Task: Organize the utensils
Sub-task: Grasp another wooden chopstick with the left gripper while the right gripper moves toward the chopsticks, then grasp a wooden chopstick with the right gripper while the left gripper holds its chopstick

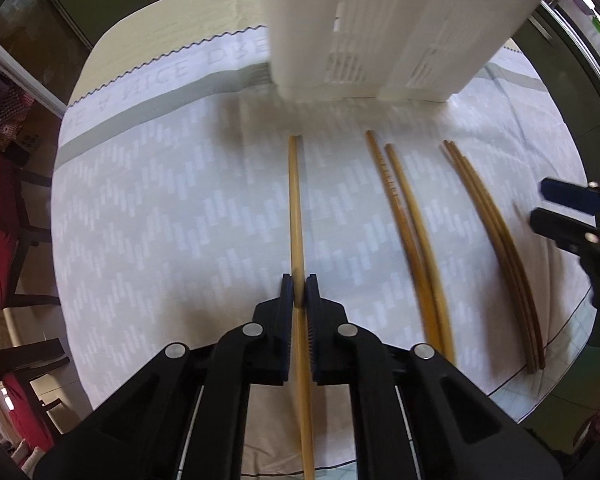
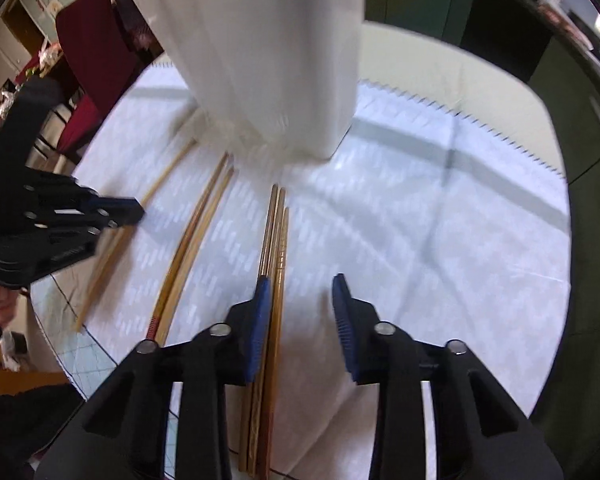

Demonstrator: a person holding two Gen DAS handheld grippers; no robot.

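Note:
Several wooden chopsticks lie on a white patterned cloth. My left gripper (image 1: 299, 280) is shut on the leftmost light pair of chopsticks (image 1: 294, 200), which points toward the white utensil holder (image 1: 400, 32). A middle pair (image 1: 408, 220) and a darker right pair (image 1: 496, 232) lie to its right. My right gripper (image 2: 302, 286) is open, low over the cloth, its left finger touching the darker pair (image 2: 275, 248). The holder (image 2: 268, 52) stands just beyond. The left gripper (image 2: 136, 210) shows at the left of the right wrist view; the right gripper (image 1: 540, 204) shows at the right edge of the left wrist view.
The cloth (image 1: 180, 208) covers a round-cornered table. Dark chairs with red cushions (image 1: 4, 216) stand to the left. Green cabinets (image 2: 540, 60) line the far side.

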